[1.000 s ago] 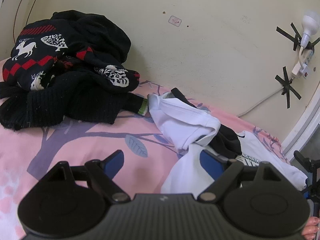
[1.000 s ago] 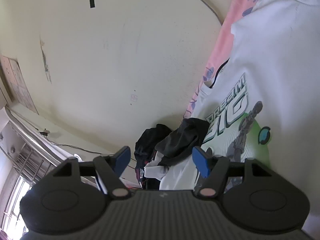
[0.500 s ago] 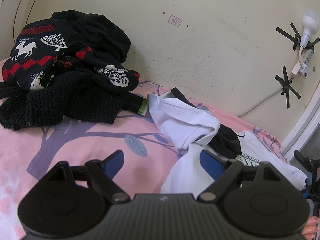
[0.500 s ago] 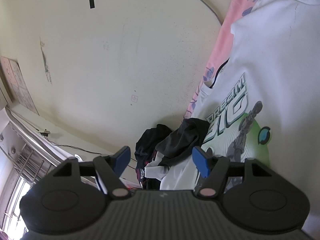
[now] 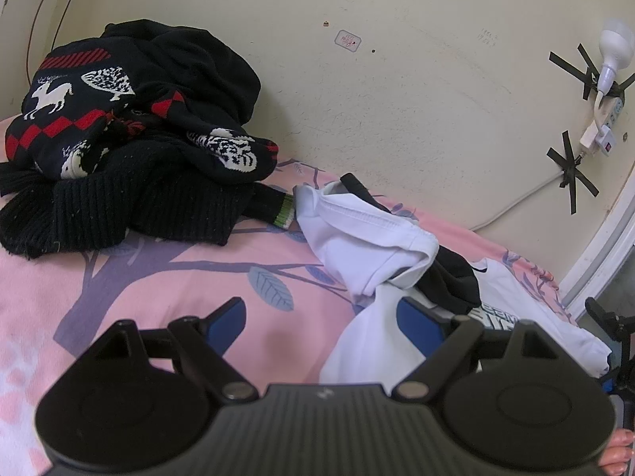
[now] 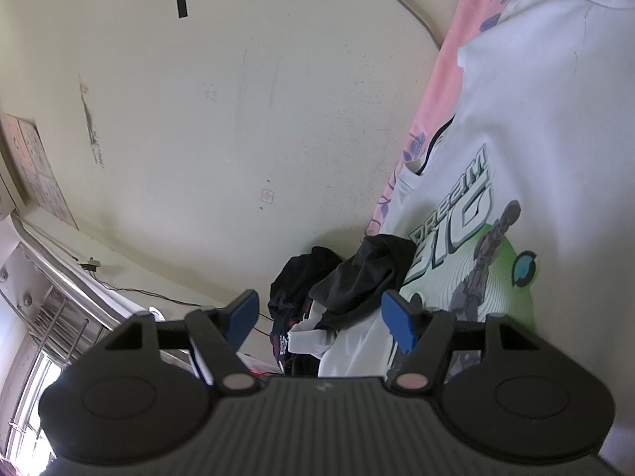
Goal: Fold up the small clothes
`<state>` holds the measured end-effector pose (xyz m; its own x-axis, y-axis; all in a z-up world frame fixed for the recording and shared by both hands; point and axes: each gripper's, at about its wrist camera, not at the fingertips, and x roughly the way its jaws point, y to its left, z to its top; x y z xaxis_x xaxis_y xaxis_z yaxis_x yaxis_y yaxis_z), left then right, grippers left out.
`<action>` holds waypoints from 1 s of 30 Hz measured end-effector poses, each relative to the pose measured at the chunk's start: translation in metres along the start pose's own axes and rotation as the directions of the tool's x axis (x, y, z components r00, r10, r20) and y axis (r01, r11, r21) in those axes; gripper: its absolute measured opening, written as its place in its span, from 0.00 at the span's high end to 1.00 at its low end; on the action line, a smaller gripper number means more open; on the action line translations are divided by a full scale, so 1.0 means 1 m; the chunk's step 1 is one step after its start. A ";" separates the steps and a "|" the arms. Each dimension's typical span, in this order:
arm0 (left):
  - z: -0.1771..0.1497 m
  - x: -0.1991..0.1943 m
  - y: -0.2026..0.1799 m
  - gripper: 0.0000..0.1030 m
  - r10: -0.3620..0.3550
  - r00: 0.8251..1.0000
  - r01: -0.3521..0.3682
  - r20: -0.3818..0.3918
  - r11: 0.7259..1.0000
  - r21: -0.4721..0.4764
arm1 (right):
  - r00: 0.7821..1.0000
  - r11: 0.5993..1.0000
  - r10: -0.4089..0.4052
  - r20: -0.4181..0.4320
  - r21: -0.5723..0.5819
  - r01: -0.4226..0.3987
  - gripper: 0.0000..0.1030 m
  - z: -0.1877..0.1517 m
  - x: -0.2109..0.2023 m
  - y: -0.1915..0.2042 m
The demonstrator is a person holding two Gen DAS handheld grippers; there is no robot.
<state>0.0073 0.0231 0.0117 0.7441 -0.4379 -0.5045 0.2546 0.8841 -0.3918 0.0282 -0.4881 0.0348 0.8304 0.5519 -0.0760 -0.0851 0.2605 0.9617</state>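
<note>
A white printed T-shirt (image 6: 516, 166) lies spread on the pink bedsheet (image 5: 166, 277); its graphic reads "DREAM BIG". It also shows in the left wrist view (image 5: 508, 309). A crumpled white garment (image 5: 365, 238) and a small black garment (image 5: 452, 281) lie on it near the wall; the black garment also shows in the right wrist view (image 6: 365, 273). My left gripper (image 5: 321, 315) is open and empty above the sheet beside the white cloth. My right gripper (image 6: 319, 317) is open and empty, rolled sideways, over the T-shirt's edge.
A heap of black knitwear with red and white patterns (image 5: 119, 139) sits at the back left against the cream wall (image 5: 397, 99). A lamp and power strip (image 5: 607, 79) are taped to the wall at right. A door frame (image 5: 603, 246) borders the bed's right end.
</note>
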 end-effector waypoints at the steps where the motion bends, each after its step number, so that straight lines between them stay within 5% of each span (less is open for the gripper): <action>1: 0.000 0.000 0.000 0.17 0.000 1.000 0.000 0.000 1.000 0.000 | 1.000 1.000 0.000 0.000 0.000 0.000 0.41 0.000 0.000 0.000; 30: 0.000 0.000 0.001 0.17 0.000 1.000 0.000 -0.002 1.000 0.003 | 1.000 1.000 0.003 0.008 0.011 -0.003 0.41 -0.003 0.000 0.000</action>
<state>0.0075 0.0237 0.0117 0.7431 -0.4385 -0.5056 0.2568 0.8844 -0.3897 0.0266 -0.4855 0.0341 0.8346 0.5462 -0.0710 -0.0818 0.2503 0.9647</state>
